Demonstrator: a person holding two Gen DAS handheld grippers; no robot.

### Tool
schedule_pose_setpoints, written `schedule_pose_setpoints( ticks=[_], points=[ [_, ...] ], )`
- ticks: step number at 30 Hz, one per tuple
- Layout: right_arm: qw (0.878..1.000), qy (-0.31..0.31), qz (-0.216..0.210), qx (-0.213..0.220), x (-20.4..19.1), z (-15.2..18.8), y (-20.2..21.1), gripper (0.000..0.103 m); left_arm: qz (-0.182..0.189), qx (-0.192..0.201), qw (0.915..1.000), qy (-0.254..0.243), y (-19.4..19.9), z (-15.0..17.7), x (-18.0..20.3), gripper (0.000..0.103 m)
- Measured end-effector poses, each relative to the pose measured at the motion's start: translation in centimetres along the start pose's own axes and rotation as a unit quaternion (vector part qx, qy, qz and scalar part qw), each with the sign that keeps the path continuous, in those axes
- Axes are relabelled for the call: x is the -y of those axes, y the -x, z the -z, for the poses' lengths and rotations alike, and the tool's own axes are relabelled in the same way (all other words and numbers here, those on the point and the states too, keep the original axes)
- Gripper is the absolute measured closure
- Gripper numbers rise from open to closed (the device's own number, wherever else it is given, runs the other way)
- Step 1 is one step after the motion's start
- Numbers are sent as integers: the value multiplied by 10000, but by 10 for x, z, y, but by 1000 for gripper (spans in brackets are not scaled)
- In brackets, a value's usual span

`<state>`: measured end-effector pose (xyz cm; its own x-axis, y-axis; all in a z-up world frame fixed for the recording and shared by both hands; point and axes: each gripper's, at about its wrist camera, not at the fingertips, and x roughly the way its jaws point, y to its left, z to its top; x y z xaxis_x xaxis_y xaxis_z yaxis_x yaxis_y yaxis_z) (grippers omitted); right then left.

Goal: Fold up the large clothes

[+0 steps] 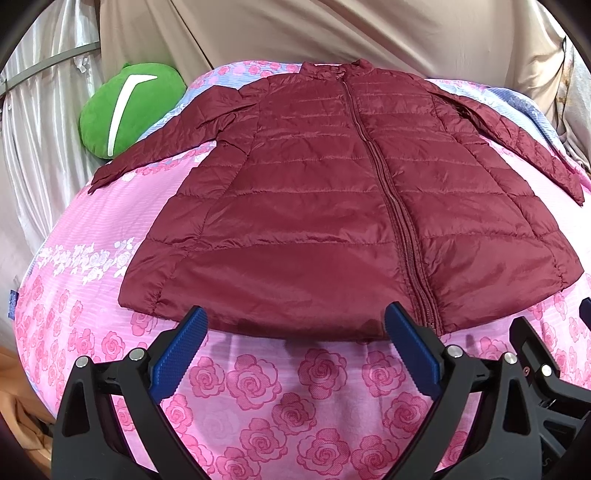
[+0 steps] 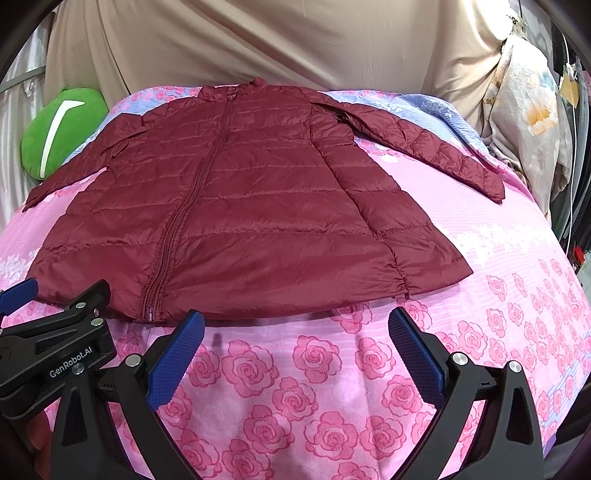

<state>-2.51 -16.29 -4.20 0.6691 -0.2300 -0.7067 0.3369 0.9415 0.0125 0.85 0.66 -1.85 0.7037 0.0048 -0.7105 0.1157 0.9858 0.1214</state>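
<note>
From the left wrist camera, a dark red quilted puffer jacket (image 1: 332,192) lies flat and zipped, front up, across the middle of a bed covered with a pink rose-print sheet (image 1: 266,398). Its collar points to the far edge, its hem to the near edge, and both sleeves spread outward toward the side edges. The left gripper (image 1: 295,321) hangs just at the hem with its blue-padded jaws spread wide, holding nothing. A round green plush cushion (image 1: 129,107) sits at the far left corner of the bed, beside the left sleeve cuff. A beige draped cloth (image 1: 332,33) hangs behind the far edge. Part of the right gripper (image 1: 535,354) shows at the lower right.

From the right wrist camera, the same jacket (image 2: 243,206) lies toward the left and centre of the sheet (image 2: 317,387). The right gripper (image 2: 295,325) stands wide apart and empty, near the hem's right portion. The left gripper's (image 2: 22,291) black body shows at the lower left, by the hem corner.
</note>
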Motion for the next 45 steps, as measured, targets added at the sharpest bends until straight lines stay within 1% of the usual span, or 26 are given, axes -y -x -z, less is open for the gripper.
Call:
schedule_pose_setpoints(
  ticks=[11,31,33,35,36,38,40,41,45],
  points=[
    [10000,13,12,88,-1,-4,8,5,-38,67,10000,15,12,-5,0,9],
    [10000,11,8,95,-1,-4,9,5,-36,63,10000,14,14,-5,-2,9],
    [9999,25,-27,103,-1,-5,11,5,23,48,10000,16,14,-6,-3,9],
    [9999,30,-84,132,2,-9,11,5,263,-20,9996,68,12,-9,-7,8],
    [9998,-8,-122,134,8,-13,9,5,435,-94,9988,181,11,-13,-14,7],
    [9996,-186,-136,180,32,-27,3,5,571,-146,9974,405,6,-20,-29,7],
    [9988,-453,8,198,61,-43,-7,5,580,-107,9961,661,-1,-33,-53,7],
    [9978,-635,59,199,79,-53,-12,5,569,-103,9957,725,-4,-37,-59,7],
    [9896,-1425,175,115,167,-92,-49,5,471,-126,9922,1144,-26,-61,-99,7]
  ],
)
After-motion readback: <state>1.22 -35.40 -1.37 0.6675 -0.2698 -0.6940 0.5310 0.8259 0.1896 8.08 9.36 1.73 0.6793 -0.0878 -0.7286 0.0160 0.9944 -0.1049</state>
